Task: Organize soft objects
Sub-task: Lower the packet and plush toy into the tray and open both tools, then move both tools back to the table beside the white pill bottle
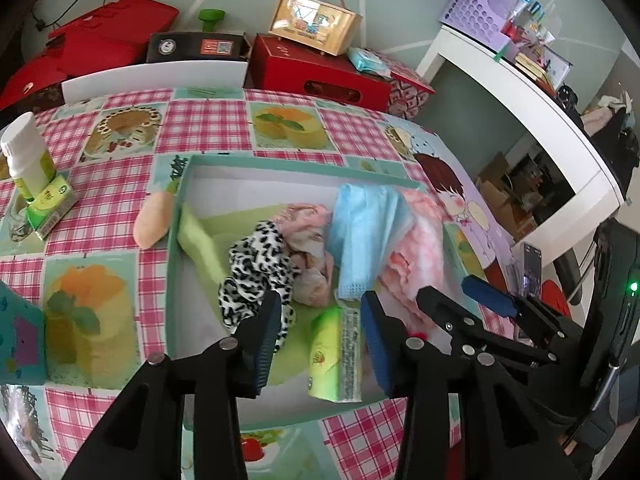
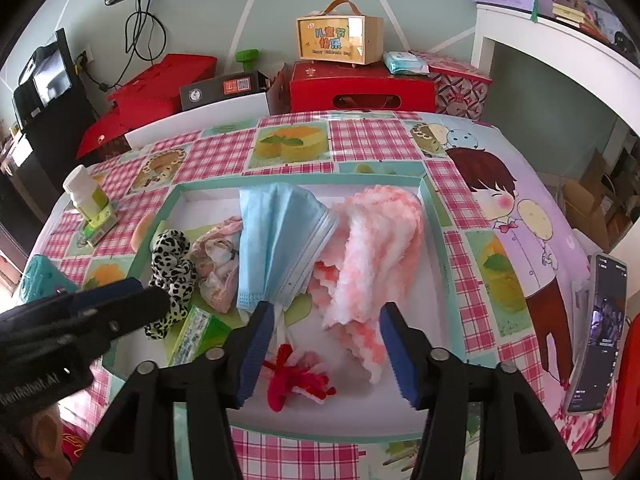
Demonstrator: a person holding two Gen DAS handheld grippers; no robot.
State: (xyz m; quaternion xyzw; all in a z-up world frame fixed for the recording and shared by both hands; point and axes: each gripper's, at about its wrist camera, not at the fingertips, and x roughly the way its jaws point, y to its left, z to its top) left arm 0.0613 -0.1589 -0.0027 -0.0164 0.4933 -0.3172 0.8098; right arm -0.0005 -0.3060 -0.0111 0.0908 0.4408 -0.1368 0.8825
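Observation:
A shallow teal box (image 1: pixel 172 248) (image 2: pixel 430 200) on the table holds soft things: a blue face mask (image 1: pixel 362 224) (image 2: pixel 276 232), a pink fluffy cloth (image 1: pixel 416 248) (image 2: pixel 376 248), a leopard-print scrunchie (image 1: pixel 256 268) (image 2: pixel 172 264), a pale floral cloth (image 1: pixel 308 236) (image 2: pixel 216 264), a green tissue pack (image 1: pixel 336 356) (image 2: pixel 196 332) and a red yarn piece (image 2: pixel 296 380). My left gripper (image 1: pixel 320 340) is open above the tissue pack. My right gripper (image 2: pixel 326 344) is open over the box's near side, above the yarn piece. A plush carrot (image 1: pixel 154 216) lies outside the box's left wall.
A white bottle on a green pack (image 1: pixel 32 172) (image 2: pixel 90 200) stands at the table's left. A teal box (image 1: pixel 18 340) sits at the left edge. A phone (image 2: pixel 600 336) stands at the right edge. Red boxes (image 2: pixel 360 84) and a wooden case (image 2: pixel 340 36) line the back.

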